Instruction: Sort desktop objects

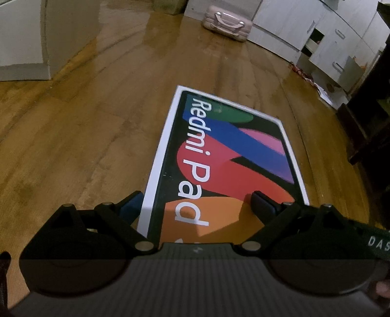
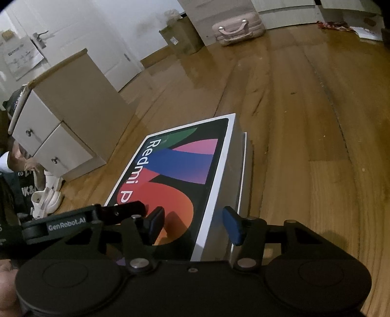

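A white Redmi Pad box (image 1: 226, 158) with a colourful printed lid lies flat on the wooden floor. In the left wrist view my left gripper (image 1: 197, 204) is open above the box's near end, one finger beside its left edge, the other over the lid. In the right wrist view the box (image 2: 180, 175) shows its lid and its right side wall. My right gripper (image 2: 192, 224) is open at the box's near right corner, its fingers either side of the lid's right edge. The left gripper's arm (image 2: 80, 222) shows at the left.
A pink suitcase (image 1: 225, 23) lies far back on the floor. White cabinets (image 1: 324, 41) line the right wall. A white two-drawer bedside cabinet (image 2: 61, 126) stands left of the box, with white shoes (image 2: 46, 195) beside it. A cardboard box (image 2: 182, 36) stands by the far wall.
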A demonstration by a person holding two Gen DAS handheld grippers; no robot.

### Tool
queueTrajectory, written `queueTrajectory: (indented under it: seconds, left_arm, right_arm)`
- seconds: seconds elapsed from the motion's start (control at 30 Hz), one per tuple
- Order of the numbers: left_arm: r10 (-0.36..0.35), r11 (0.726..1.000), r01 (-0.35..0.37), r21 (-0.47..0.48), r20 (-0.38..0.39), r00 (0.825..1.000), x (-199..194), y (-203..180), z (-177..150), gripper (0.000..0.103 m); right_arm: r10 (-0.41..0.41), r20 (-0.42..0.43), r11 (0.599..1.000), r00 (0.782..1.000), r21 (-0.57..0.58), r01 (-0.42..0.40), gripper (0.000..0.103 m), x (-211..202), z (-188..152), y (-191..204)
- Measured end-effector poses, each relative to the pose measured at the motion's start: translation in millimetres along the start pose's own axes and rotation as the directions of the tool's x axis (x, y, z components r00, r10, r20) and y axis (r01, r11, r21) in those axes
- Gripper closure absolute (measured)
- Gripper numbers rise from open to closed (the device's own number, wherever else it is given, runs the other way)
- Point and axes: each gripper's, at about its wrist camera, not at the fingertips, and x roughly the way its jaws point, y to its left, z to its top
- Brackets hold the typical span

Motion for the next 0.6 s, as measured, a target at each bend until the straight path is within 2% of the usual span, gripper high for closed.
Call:
queueTrajectory:
  seconds: [0.1,0.33,0.6]
  left_arm:
    - [-0.025,1.0,0.025,-0.018,0.005,1.0,2,0,-4,0.009]
    - [-0.016,0.999,0.017,-0.028,0.008,1.0,-4,2,1,0.009]
    - [0.013,0.999,-0.012,-0.038,0.012,1.0,1,-1,-4,0.009]
  right_arm:
    - [-0.028,0.025,1.0,0.999,0.012,0.028,0.044,-3,0,-2]
    - [-0.029,-0.031,0.999,0.999,0.034,0.03,0.044,4,-6,-8]
    - [-0.017,-0.015,0.998,1.0,0.061,0.018,0.044,2,-6,-13]
